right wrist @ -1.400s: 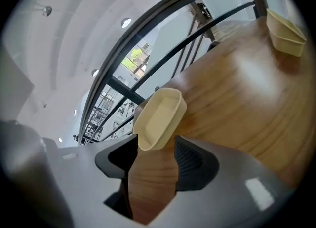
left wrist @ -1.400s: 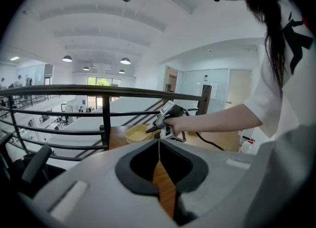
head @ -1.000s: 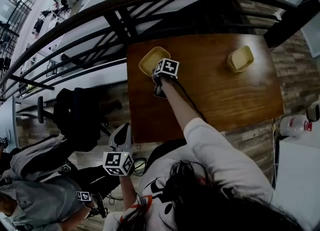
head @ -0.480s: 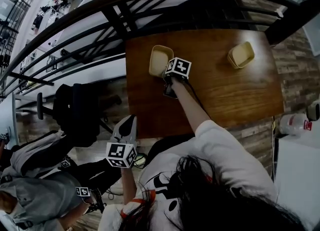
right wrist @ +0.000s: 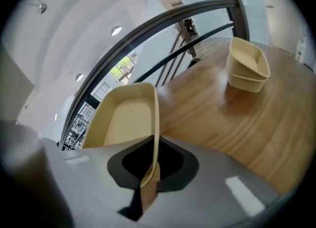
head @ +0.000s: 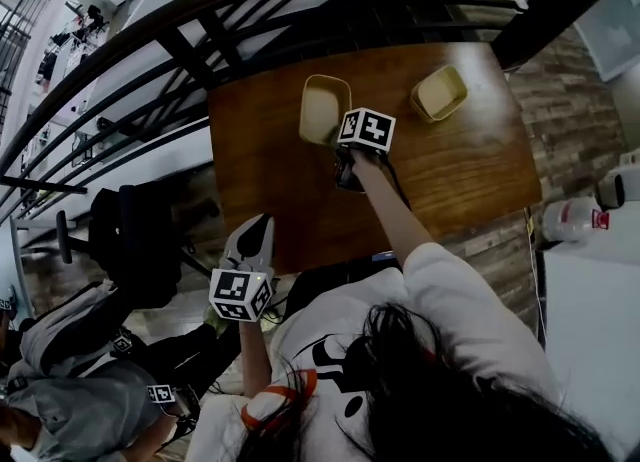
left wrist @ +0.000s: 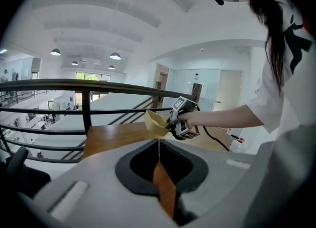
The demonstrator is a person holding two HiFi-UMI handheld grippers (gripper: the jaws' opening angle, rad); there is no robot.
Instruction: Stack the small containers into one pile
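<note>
The right gripper [right wrist: 154, 163] clamps a cream container [right wrist: 123, 118] by its wall; keep it level, centre it over the nested containers [right wrist: 247, 66], upper right. The left gripper [left wrist: 158, 153] is closed, empty.

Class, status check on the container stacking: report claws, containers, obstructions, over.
Right claw shut on one container wall, container tilted over the table. Left claw shut, empty. Nested pair waits on table. Nothing between them.

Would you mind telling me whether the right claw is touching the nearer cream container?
Touching: the right gripper view shows the right claw shut on the thin side wall of the cream container.
</note>
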